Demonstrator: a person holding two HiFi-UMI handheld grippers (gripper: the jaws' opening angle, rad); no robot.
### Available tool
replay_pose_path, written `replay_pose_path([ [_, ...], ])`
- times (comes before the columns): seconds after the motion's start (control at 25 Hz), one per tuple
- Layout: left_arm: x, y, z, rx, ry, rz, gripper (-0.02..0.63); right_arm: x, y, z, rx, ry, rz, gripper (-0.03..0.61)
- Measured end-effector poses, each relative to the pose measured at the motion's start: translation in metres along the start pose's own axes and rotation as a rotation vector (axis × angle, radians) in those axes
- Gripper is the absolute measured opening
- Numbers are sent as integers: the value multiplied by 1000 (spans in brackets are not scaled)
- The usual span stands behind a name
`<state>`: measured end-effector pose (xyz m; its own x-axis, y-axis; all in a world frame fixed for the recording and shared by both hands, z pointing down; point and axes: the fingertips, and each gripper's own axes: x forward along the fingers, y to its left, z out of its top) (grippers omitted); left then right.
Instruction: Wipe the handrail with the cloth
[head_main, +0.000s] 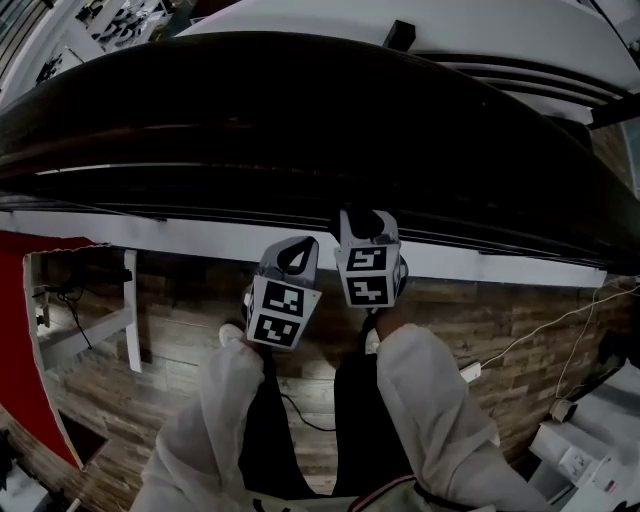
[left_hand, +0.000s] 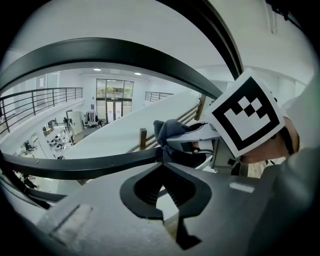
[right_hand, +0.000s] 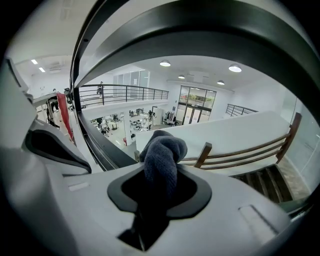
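Observation:
The broad black handrail (head_main: 300, 130) curves across the top of the head view. Just below it sit both grippers, side by side. My right gripper (right_hand: 161, 175) is shut on a dark blue-grey cloth (right_hand: 162, 150), which bunches up out of its jaws. That cloth (left_hand: 170, 131) also shows in the left gripper view, beyond the left jaws. My left gripper (left_hand: 163, 163) is shut with nothing in it, its tips right at a thin black rail bar (left_hand: 85, 164). In the head view the left gripper (head_main: 297, 256) is slightly lower than the right gripper (head_main: 368, 224).
A white ledge (head_main: 200, 238) runs under the handrail, with wooden floor (head_main: 180, 330) below. A red panel (head_main: 15, 330) stands at the left. White cables (head_main: 545, 335) lie at the right. A wooden stair railing (right_hand: 240, 152) and an open hall lie beyond.

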<state>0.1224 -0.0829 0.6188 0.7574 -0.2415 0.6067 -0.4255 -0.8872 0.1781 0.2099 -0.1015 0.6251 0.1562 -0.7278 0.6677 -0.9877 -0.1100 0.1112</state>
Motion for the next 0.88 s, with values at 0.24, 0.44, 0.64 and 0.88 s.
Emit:
replay_pose_path([
  [0.24, 19, -29, 9, 17, 5, -17, 3, -13, -34, -16, 18, 1, -21, 92],
  [0.44, 35, -59, 19, 27, -7, -34, 3, -22, -64, -30, 13, 2, -35, 93],
  [0.64, 50, -86, 25, 38, -7, -48, 3, -32, -89, -44, 17, 6, -48, 92],
  [0.88, 77, -123, 35, 47, -12, -65, 3, -44, -128, -62, 3, 4, -61, 92],
])
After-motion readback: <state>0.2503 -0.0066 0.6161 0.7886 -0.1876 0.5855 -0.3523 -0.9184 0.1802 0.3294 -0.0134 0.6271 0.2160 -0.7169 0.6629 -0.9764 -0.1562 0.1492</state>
